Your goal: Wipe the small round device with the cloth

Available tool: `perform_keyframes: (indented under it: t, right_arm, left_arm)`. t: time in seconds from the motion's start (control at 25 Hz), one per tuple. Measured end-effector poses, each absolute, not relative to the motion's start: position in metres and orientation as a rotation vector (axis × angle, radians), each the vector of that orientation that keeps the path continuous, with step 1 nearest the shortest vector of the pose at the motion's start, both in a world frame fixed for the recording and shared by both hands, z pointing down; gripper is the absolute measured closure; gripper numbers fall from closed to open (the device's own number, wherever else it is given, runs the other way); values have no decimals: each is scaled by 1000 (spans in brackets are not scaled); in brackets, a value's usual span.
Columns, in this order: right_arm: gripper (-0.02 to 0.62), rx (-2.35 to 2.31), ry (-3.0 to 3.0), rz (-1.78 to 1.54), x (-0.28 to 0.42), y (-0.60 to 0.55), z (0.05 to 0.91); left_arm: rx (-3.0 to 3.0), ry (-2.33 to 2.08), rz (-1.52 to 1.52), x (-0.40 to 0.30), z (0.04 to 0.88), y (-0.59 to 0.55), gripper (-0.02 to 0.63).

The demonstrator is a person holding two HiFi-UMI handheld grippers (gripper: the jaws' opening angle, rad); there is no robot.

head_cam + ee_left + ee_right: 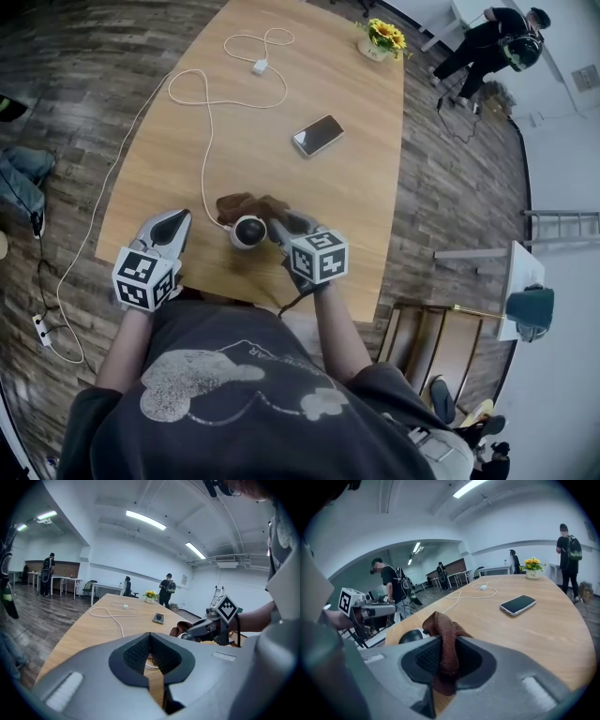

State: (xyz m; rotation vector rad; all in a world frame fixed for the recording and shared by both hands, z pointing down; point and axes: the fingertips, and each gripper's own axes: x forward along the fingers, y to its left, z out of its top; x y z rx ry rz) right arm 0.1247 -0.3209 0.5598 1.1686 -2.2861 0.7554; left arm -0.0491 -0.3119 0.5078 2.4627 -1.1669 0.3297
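Note:
The small round device, white with a dark top, sits near the front edge of the wooden table. A brown cloth lies bunched just behind it. My right gripper is at the device's right side, shut on one end of the cloth. In the right gripper view the cloth rises between the jaws of the right gripper, with the device just to the left. My left gripper is left of the device, apart from it. The left gripper is shut with nothing in it.
A phone lies mid-table. A white cable with a charger loops across the far left part. A pot of yellow flowers stands at the far end. A person stands beyond the table.

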Motion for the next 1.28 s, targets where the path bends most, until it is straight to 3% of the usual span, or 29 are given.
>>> perform_keyframes:
  t: [0.6,0.88,1.28]
  right_arm:
    - [543,1183,-2147,772,140,-308,600]
    - [543,1364,-2355,578,129,-331,508]
    - [543,1298,-2601,321,60,-329,399]
  left_arm:
    - [2451,-1150,342,-49,514,-308,588]
    - [2461,-1127,318,-49,513,-310,588]
    - [2515,-1058,280,-43,505,-322,588]
